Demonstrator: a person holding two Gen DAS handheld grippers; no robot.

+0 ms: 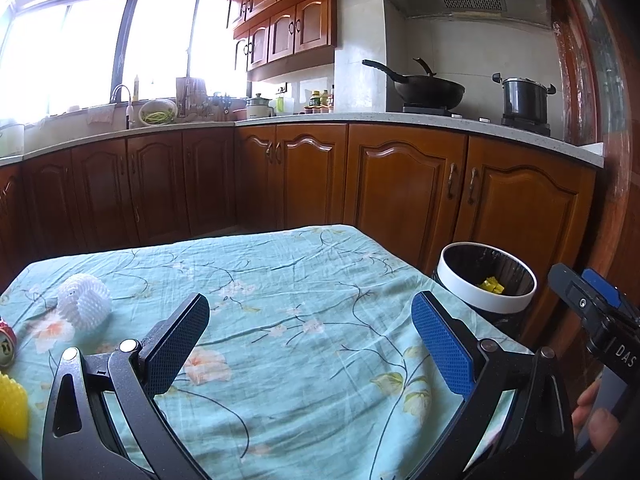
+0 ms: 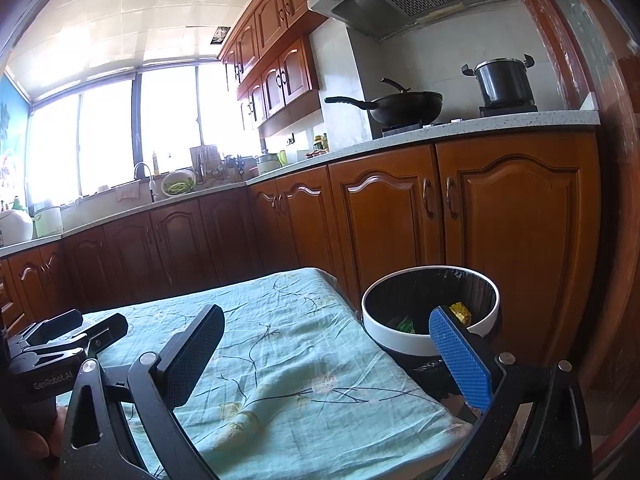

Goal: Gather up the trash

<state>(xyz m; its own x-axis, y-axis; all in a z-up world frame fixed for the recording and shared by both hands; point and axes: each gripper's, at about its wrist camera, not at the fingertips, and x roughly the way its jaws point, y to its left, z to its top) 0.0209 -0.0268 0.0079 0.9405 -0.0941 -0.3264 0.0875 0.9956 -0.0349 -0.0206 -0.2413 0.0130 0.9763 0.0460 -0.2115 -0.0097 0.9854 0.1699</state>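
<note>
Your left tool point(image 1: 310, 344) is wide apart and holds nothing. It hangs over the middle of the worktop point(image 1: 280, 280), which has a light green flowery cloth on it. Your right tool point(image 2: 328, 354) is wide apart too, with nothing between its fingers. It sits over the right edge of the worktop, and its blue finger point(image 2: 460, 360) is in front of the bin point(image 2: 400, 340).

The bin is round with a white rim and a black bag inside. It stands on the floor just beside the right edge of the worktop. Some yellow trash point(image 1: 492, 285) already lies in it, and from the right wrist you can see a green bit point(image 2: 406, 325) in there as well.

More trash is on the worktop near its left edge. There is a white foam net point(image 1: 85, 300), a red can point(image 1: 7, 345) and a yellow spiky thing point(image 1: 12, 408) closer to you. All three are well apart from your left tool.
</note>
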